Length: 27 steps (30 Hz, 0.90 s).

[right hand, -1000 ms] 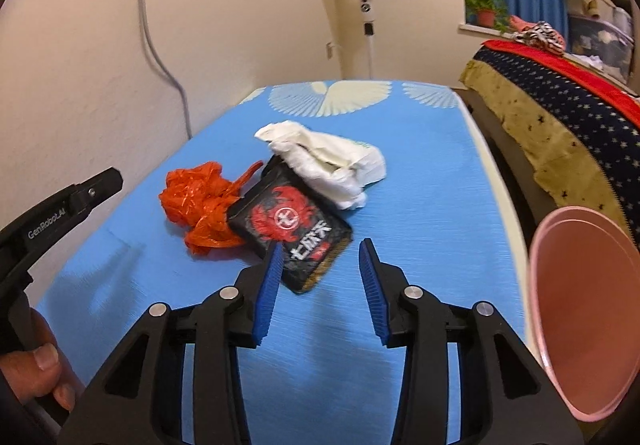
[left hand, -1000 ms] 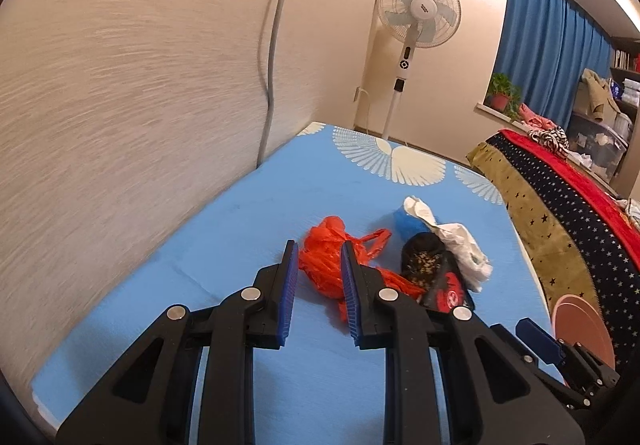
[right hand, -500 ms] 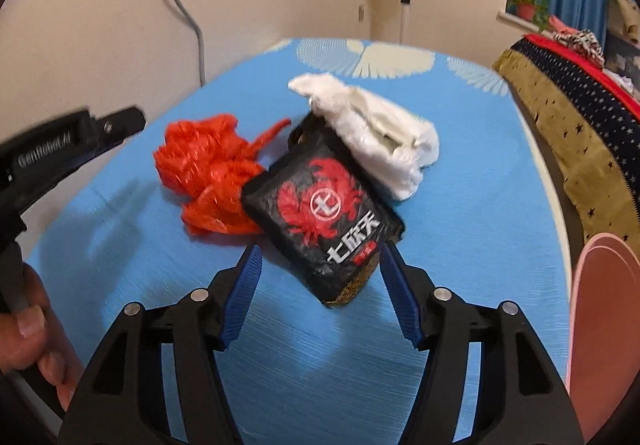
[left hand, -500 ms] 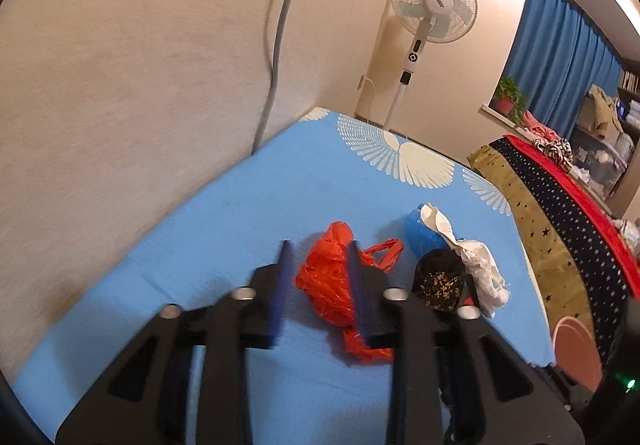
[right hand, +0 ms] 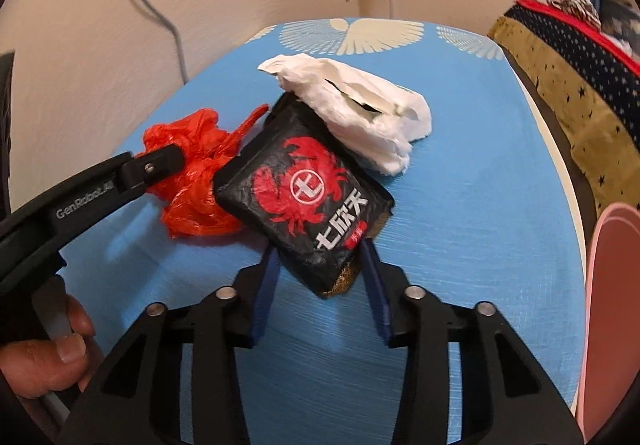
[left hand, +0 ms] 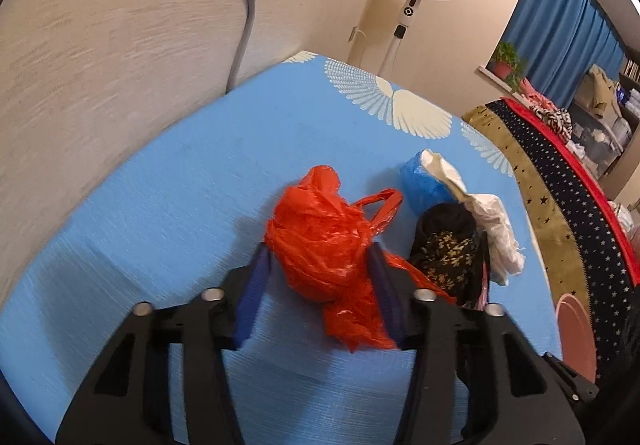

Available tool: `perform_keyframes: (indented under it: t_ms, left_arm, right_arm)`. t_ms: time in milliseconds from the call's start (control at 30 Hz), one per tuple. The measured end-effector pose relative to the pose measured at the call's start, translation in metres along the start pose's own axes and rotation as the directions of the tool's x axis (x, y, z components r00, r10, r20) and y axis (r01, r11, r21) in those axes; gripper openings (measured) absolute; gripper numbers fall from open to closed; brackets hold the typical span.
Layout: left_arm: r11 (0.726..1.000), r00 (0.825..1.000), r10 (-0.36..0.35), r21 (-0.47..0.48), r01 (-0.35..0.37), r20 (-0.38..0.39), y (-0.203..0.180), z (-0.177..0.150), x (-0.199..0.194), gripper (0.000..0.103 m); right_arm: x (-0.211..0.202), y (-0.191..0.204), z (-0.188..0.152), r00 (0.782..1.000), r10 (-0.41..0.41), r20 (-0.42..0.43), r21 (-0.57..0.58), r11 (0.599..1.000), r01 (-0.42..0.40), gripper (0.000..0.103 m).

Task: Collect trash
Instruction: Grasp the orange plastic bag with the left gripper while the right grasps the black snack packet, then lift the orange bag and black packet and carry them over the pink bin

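Trash sits mid-mattress (right hand: 480, 229), with bare blue cloth on every side. Our left gripper (left hand: 320, 293) straddles the red bag (left hand: 320, 237); whether it pinches we cannot tell. Our right gripper (right hand: 320, 277) is closing on the black packet (right hand: 304, 197), whose far corner hides under white tissue (right hand: 360, 117).

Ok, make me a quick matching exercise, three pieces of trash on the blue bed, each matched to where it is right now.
Things:
1. red plastic bag
2. black crab-print packet
3. white crumpled paper

Places:
A. lying partly on the packet's far end
B. between the left gripper's fingers
C. near corner between the right gripper's fingers

Pairs: 1-B, 2-C, 3-A
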<state>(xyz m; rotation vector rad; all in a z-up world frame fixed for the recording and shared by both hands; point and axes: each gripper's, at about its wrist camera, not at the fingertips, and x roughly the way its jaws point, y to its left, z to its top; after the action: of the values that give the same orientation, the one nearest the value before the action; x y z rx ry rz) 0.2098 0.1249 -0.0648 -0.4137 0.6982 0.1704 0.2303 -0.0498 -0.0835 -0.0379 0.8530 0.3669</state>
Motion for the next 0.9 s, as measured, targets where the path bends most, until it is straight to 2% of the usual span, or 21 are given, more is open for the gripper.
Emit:
perform_keyframes:
  t_ms: [100,267,433,567,667,900]
  left_arm:
    - [1.000,1.000,-0.003,0.015,0.003,0.006,-0.003,-0.001,-0.004,0.034]
    - [0.999,1.000,-0.011,0.036,0.010,0.002,-0.007,-0.005,-0.012,0.030]
    - [0.999,1.000,-0.021,0.042,0.020,0.005,-0.009,-0.008,-0.024,0.028]
    - [0.998,1.000,-0.030,0.050,0.030,0.009,-0.011,-0.012,-0.036,0.027]
    - [0.998,0.999,-0.041,0.058,0.040,0.017,-0.013,-0.014,-0.047,0.027]
    - [0.993,0.998,-0.059,0.100,0.055,0.033,-0.020,-0.023,-0.071,0.025]
  right_arm:
    - [-0.004,-0.001,-0.002,1.000,0.006,0.010,0.005,1.000,-0.006,0.027]
    - [-0.018,0.006,-0.011,0.999,0.015,0.030,-0.033,0.999,-0.014,0.009]
    - [-0.036,-0.001,-0.018,0.998,0.031,0.046,0.002,1.000,-0.031,0.007]
    - [-0.056,-0.007,-0.025,0.998,0.021,0.065,0.015,1.000,-0.022,0.006]
    - [-0.068,-0.009,-0.029,0.997,0.010,0.081,0.010,1.000,-0.010,0.001]
    - [-0.092,-0.015,-0.040,0.994,-0.003,0.108,0.018,1.000,0.002,0.000]
